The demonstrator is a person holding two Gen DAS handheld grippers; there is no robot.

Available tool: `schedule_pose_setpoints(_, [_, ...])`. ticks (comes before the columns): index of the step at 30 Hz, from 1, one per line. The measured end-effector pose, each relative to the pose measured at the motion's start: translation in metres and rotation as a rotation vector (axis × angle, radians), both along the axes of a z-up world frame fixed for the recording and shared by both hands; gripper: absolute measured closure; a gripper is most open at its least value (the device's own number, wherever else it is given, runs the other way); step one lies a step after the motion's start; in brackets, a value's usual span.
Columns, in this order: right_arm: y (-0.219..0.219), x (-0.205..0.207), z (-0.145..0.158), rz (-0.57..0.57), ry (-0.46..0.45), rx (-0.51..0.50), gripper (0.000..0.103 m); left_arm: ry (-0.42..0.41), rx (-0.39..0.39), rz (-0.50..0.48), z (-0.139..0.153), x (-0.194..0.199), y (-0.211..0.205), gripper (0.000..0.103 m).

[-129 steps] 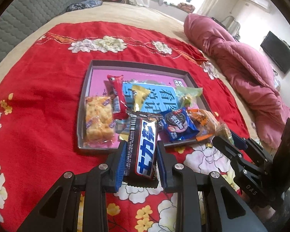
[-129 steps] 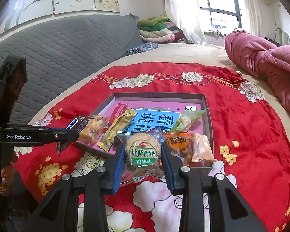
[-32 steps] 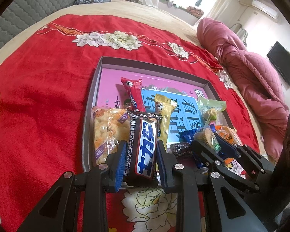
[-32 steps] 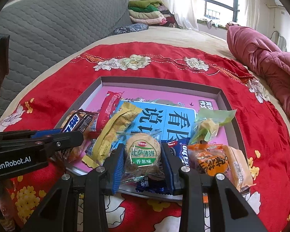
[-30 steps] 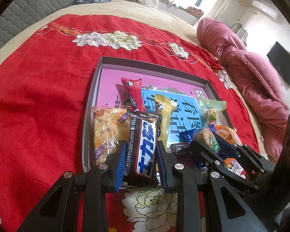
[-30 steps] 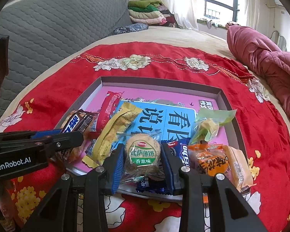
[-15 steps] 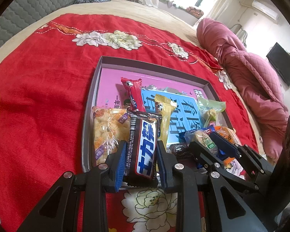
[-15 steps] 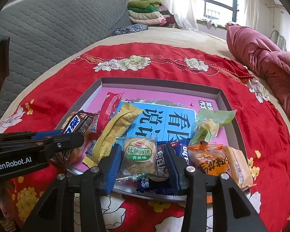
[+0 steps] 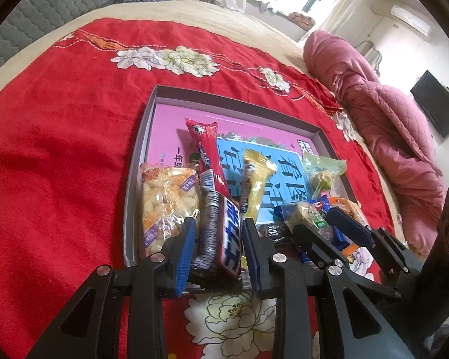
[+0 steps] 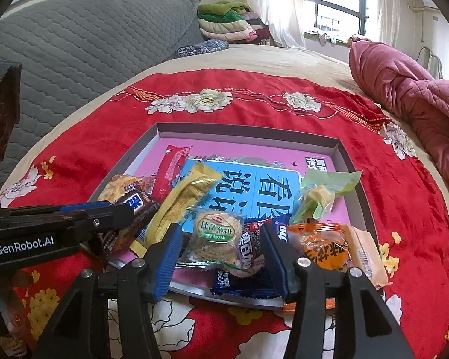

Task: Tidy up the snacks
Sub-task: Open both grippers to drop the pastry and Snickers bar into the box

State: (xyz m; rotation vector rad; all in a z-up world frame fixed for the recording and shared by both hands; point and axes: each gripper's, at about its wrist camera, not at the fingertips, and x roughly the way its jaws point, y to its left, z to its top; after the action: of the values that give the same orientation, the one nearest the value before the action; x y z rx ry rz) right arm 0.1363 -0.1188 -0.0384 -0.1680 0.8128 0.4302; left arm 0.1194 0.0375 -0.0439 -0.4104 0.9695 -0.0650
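A shallow grey tray with a pink and blue printed floor lies on a red flowered cloth and holds several snack packs. My left gripper stands over the tray's near edge with a dark chocolate bar tilted between its jaws, which have parted slightly. My right gripper is open; the round cracker pack lies loose between its jaws on a blue cookie pack in the tray. A red stick pack, a yellow pack and a puffed rice pack lie in the tray.
A green candy pack and an orange pack lie at the tray's right side. A pink quilt is bunched to the right. A grey headboard stands at the left, folded clothes behind.
My right gripper has opened and let go of the cracker pack, which now rests in the tray. The left gripper's jaws have eased apart and the chocolate bar has tipped sideways.
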Motion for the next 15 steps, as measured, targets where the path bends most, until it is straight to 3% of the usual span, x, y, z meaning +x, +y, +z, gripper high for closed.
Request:
schedule_pose_setpoints(8, [-0.0017,-0.0016,0.002,-0.005,-0.004,0.001,0.049,0.002,0.009,0.005,0.0009,0.0,0.0004,0.07])
schedule_pose_setpoints(15, [-0.0039,-0.0008,0.0028,-0.016,-0.009,-0.003,0.046,-0.001,0.023,0.006,0.0039,-0.0005,-0.0007,0.062])
